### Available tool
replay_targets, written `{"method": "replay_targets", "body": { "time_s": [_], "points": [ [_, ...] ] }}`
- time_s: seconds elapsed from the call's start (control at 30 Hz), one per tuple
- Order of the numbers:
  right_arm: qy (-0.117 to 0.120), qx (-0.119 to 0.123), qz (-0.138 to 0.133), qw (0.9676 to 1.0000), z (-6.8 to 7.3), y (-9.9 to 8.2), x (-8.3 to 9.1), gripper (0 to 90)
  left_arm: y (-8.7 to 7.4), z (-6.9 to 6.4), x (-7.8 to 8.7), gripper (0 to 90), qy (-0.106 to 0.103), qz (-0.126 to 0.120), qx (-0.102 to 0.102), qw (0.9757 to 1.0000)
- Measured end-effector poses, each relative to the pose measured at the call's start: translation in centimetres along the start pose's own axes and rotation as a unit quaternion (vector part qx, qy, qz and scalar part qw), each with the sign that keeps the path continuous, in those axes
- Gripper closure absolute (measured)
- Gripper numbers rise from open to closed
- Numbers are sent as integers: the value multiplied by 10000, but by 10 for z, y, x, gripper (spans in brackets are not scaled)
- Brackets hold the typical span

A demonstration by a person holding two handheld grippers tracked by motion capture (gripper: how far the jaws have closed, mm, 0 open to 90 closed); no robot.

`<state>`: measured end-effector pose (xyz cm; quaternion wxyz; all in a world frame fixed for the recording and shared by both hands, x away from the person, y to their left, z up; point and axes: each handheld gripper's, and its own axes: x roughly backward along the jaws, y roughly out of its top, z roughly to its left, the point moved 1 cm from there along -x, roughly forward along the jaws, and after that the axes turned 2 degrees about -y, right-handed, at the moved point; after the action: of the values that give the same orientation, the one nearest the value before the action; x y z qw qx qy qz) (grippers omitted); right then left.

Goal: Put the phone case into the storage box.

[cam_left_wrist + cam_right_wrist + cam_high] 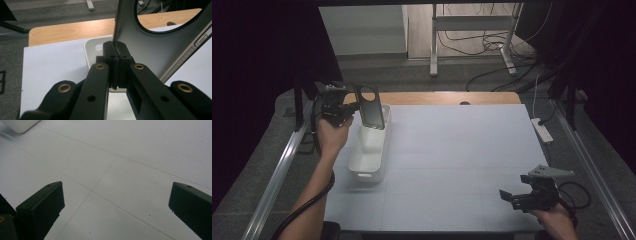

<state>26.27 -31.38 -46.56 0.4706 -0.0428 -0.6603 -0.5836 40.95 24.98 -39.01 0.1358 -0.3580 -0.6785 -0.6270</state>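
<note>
Left gripper: matte black plastic, brass-ringed rivets along the linkage arms, jaws clamped flat on the thin lower edge of a phone case, as seen close up in the left gripper view.

Phone case: dark, smooth, semi-gloss shell, flat and rectangular with rounded corners; large circular cut-out near its upper end, moulded side buttons and a ribbed strip along one edge. Held in the air above the far end of a bin, long axis near upright, top tilted slightly toward the far-left corner, cut-out end uppermost, broad face turned toward the camera in the high view.

Bin: white, smooth plastic, oblong with rounded corners and a rolled rim, long axis running away from the person, standing on the left part of a table mat.

Table mat: pale grey-white, matte, crossed by fine seam lines; light wood tabletop exposed along the far edge.

Right gripper: same black build, grey three-cornered plate on top, jaws spread wide and empty, low over the near-right corner of the mat, well apart from the bin.
</note>
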Motion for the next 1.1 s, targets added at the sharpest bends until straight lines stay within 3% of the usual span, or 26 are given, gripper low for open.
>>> {"method": "replay_targets", "body": {
  "time_s": [1.1],
  "points": [
    [42, 37, 76, 10000, 1, 0, -2, 18, 3, 12, -25, 890, 270, 27, 105, 9996]
  ]
}}
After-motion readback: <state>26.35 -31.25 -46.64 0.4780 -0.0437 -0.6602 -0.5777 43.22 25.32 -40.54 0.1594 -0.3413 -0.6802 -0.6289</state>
